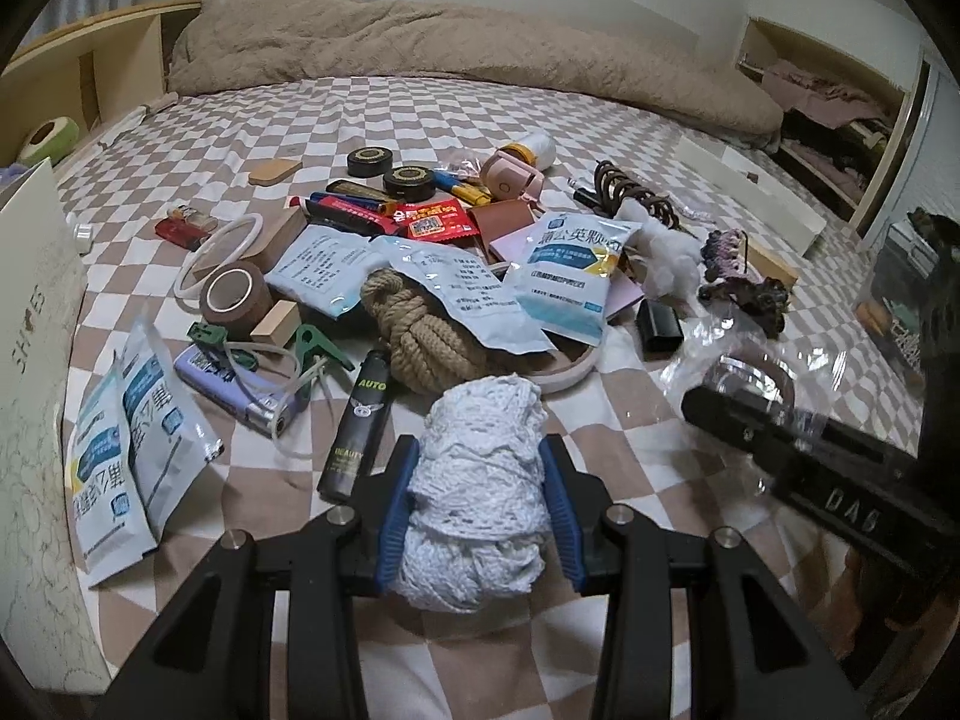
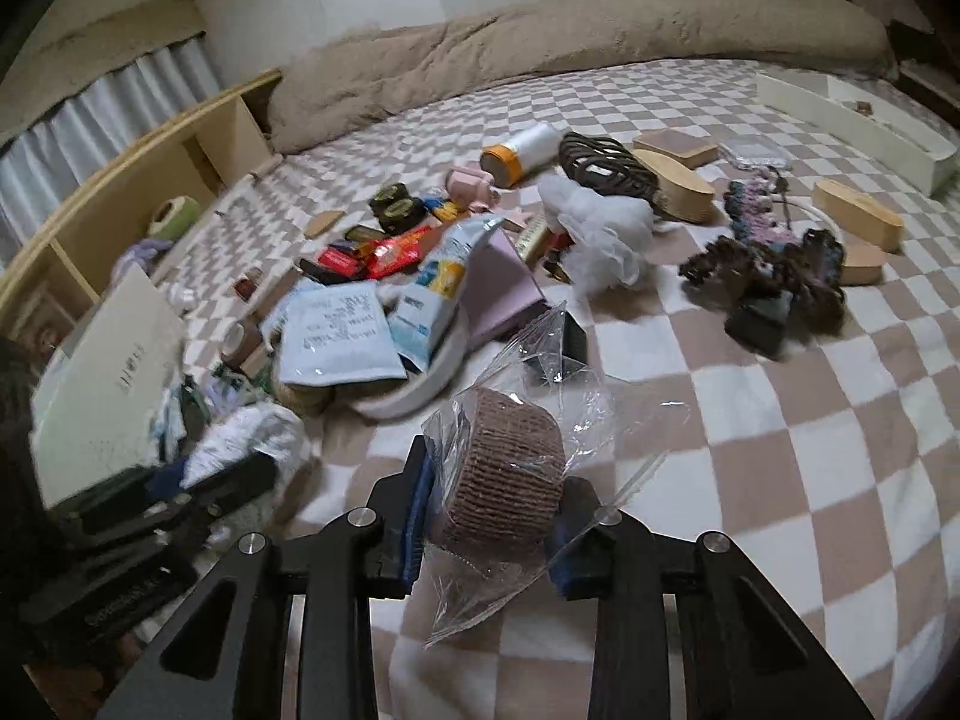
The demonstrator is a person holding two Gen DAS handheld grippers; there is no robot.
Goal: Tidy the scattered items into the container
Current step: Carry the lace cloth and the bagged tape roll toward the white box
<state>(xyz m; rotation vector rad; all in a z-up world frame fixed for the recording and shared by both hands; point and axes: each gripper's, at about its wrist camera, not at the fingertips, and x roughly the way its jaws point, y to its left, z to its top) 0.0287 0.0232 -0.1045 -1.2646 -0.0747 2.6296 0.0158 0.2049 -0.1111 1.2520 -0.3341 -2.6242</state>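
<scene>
My left gripper [image 1: 480, 462] is shut on a white lace roll [image 1: 480, 480], held between its blue pads just above the checkered bed cover [image 1: 630, 450]. In the right wrist view, my right gripper [image 2: 498, 480] is shut on a brown bandage roll in clear wrap [image 2: 504, 474]. It also shows at the right of the left view as a black finger under crinkled plastic [image 1: 756, 372]. A white shoe box [image 1: 36, 360] stands at the far left, also seen as the white box [image 2: 108, 372]. Scattered items lie ahead: blue-white sachets [image 1: 570, 276], a rope coil [image 1: 420, 336], a black lighter [image 1: 360, 426].
A tape roll [image 1: 231, 294], green clips [image 1: 318, 348], two sachets [image 1: 126, 456] and a purple lighter [image 1: 240, 390] lie near the box. Wooden blocks [image 2: 858, 216], dark crochet pieces [image 2: 780, 276] and a white tray [image 2: 852, 120] sit to the right. A beige blanket [image 1: 420, 42] lines the back.
</scene>
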